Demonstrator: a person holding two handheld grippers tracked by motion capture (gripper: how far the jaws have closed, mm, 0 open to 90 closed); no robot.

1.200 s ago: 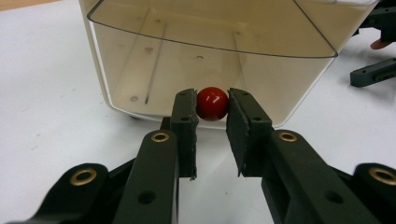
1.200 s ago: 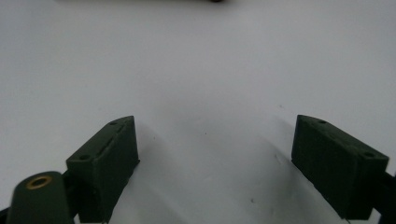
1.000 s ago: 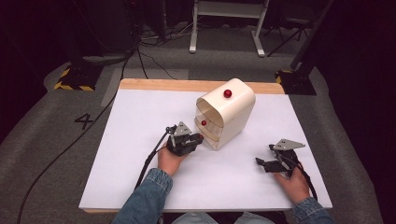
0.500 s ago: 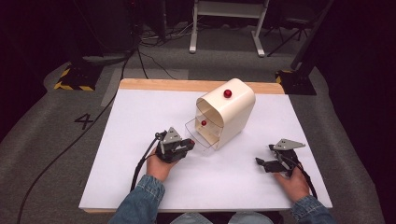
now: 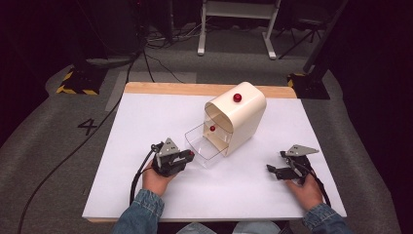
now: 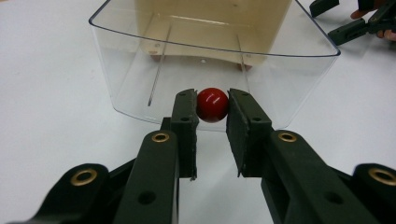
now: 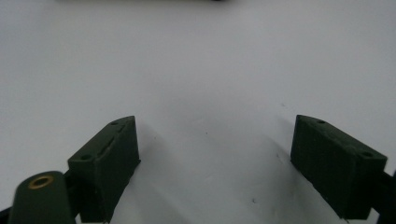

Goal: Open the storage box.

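clear drawer [image 5: 207, 146] pulled out of cream cabinet [image 5: 238, 117]; red knob [image 6: 212, 104] pinched in jaws.

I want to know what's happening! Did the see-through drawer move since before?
Yes. The clear drawer has slid farther out of the cream box, toward the person, pulled by the left tongs shut on its red knob.

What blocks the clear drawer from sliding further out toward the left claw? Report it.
Nothing visible does. The left claw grips the clear plastic drawer's red round knob, and bare white table lies on the near side.
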